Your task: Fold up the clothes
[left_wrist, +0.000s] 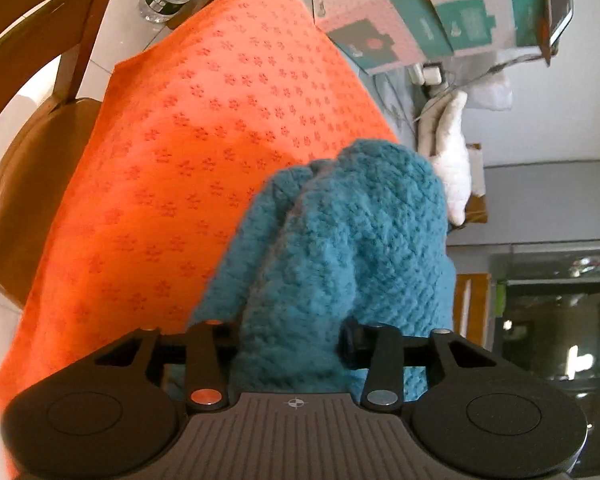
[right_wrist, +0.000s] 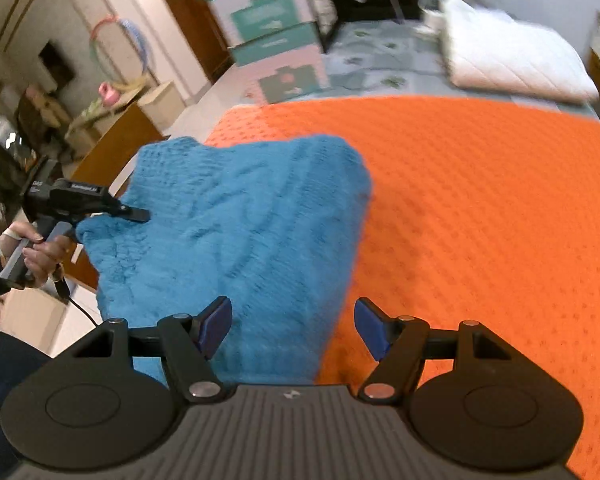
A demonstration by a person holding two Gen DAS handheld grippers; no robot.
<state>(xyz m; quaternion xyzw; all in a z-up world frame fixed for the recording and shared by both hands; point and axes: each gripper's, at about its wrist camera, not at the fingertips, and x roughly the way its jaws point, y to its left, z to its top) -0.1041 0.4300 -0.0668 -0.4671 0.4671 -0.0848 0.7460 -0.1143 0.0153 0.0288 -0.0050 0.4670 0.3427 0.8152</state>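
**Two grippers, one teal knit on the orange cloth**

I am gripping an edge of the teal knit garment (right_wrist: 240, 220) with the left gripper (right_wrist: 134, 213), its fingers closed on the fabric. I am keeping the right gripper (right_wrist: 294, 330) spread wide, holding nothing, while the garment is running away from it toward the left, so its near end is lying between those fingers. It is resting on the orange cloth (right_wrist: 480, 220) (small lettering on the left gripper is too blurred to read).

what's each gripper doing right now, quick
Left gripper: shut on the blue knitted garment, lifting one edge.
Right gripper: open, holding nothing; garment edge lies between its fingers.
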